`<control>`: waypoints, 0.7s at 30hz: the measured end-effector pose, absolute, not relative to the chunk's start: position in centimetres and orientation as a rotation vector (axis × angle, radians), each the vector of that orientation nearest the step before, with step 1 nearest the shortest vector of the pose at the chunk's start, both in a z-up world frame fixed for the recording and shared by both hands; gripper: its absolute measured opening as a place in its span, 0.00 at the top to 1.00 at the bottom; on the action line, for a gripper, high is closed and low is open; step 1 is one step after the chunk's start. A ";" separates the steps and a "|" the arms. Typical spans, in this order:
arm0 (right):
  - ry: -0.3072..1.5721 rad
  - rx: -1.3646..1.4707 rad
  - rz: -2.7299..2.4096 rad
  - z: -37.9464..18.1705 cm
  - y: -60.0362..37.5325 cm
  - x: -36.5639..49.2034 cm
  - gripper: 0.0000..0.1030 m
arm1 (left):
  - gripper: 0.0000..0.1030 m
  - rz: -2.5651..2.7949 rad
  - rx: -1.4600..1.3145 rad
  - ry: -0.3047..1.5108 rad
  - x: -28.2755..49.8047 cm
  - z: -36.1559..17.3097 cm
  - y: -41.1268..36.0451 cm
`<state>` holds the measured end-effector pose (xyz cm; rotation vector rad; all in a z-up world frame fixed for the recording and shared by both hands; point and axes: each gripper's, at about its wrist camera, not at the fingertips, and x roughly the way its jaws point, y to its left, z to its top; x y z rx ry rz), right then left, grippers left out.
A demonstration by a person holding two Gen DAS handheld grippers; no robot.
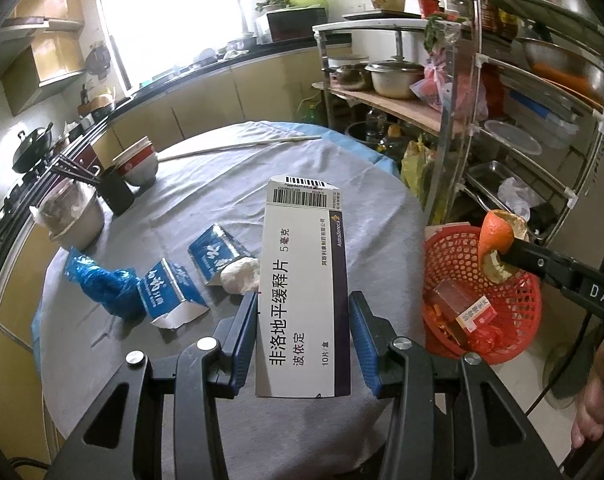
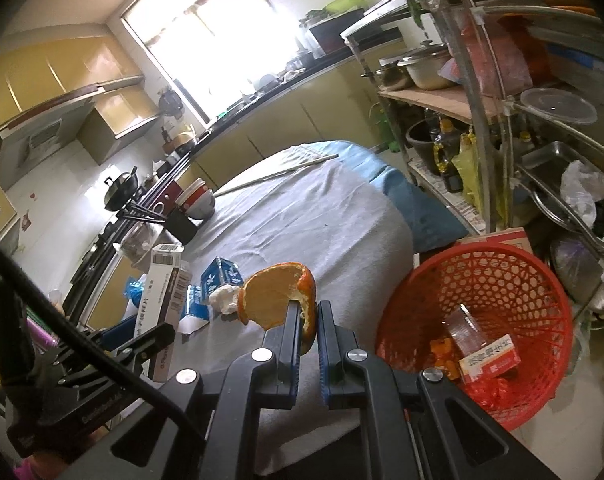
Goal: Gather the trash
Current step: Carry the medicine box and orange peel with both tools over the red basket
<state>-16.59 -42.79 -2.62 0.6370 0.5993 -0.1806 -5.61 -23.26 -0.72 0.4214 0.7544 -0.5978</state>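
My left gripper [image 1: 303, 300] is shut on a white medicine box [image 1: 302, 264], which stands upright between the blue pads [image 1: 245, 328] above the grey-clothed table [image 1: 229, 208]. To the right, my right gripper [image 2: 308, 314] is shut on a curled orange peel [image 2: 269, 296], held near the table's edge beside a red mesh basket [image 2: 482, 276]. In the left wrist view the peel [image 1: 496, 236] hangs over the basket [image 1: 530, 312]. The basket holds a red-and-white carton [image 2: 490, 362] and clear wrapping. On the table lie two torn blue-and-white packets [image 1: 167, 292], a white tissue wad [image 1: 241, 276] and a blue plastic bag [image 1: 101, 280].
Stacked bowls [image 1: 135, 160], a black chopstick holder [image 1: 115, 194] and a covered steel bowl [image 1: 75, 216] stand along the table's left side. A long pale stick [image 1: 237, 146] lies at the far edge. A metal rack [image 1: 542, 128] with pots crowds the right, behind the basket.
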 end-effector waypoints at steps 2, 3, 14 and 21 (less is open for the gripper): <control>0.596 0.646 -0.189 -2.7 -43.2 -17.0 0.92 | 0.55 -0.606 0.428 0.753 -5.9 -0.7 -23.6; 0.595 0.647 -0.194 -2.7 -43.3 -17.1 0.92 | 0.55 -0.609 0.433 0.749 -6.0 -0.7 -23.8; 0.578 0.684 -0.233 -3.0 -45.2 -18.9 0.92 | 0.55 -0.654 0.470 0.728 -7.5 -0.4 -26.0; 0.569 0.700 -0.261 -3.2 -46.2 -19.9 0.92 | 0.55 -0.680 0.489 0.724 -8.1 -0.6 -27.1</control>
